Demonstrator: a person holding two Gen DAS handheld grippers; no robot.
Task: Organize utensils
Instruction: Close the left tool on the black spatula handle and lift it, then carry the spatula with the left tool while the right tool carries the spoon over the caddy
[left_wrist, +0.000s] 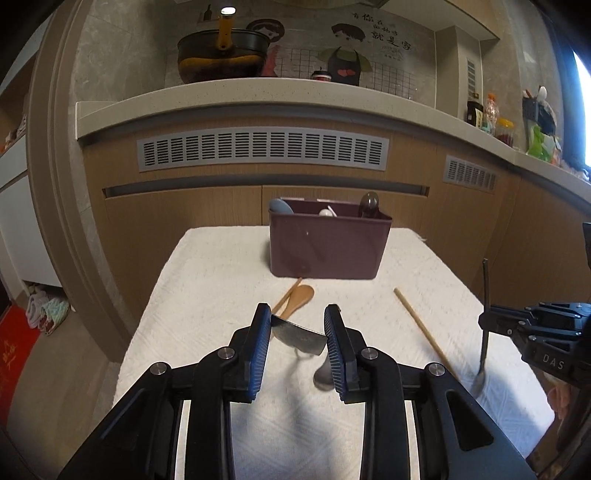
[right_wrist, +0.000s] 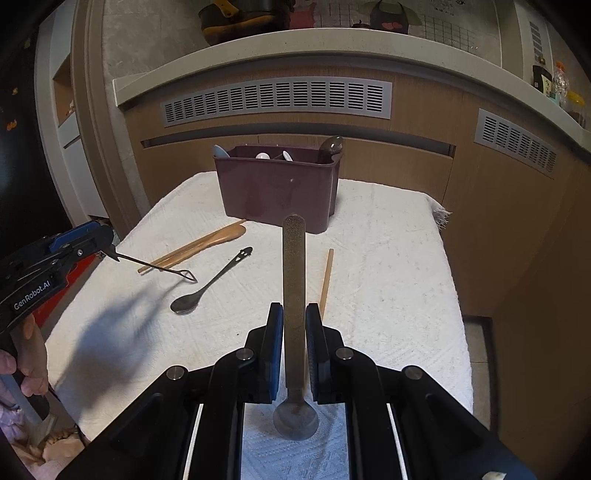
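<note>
Left gripper (left_wrist: 298, 312): clamped crosswise on a thin dark metal utensil (right_wrist: 155, 265), possibly a fork, held off the cloth.
Right gripper (right_wrist: 294, 308): clamped on a long flat-handled steel spoon (right_wrist: 293, 258). Its handle points straight from you toward the maroon plastic caddy (right_wrist: 277, 192).

Maroon caddy (right_wrist: 277, 188), white woven cloth (right_wrist: 388, 258) (diamond texture), tan wooden spoon (right_wrist: 221, 234)

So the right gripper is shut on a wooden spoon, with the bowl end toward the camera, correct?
Not wooden: in the right wrist view the right gripper is shut on a metal spoon. The wooden spoon lies on the towel.
</note>
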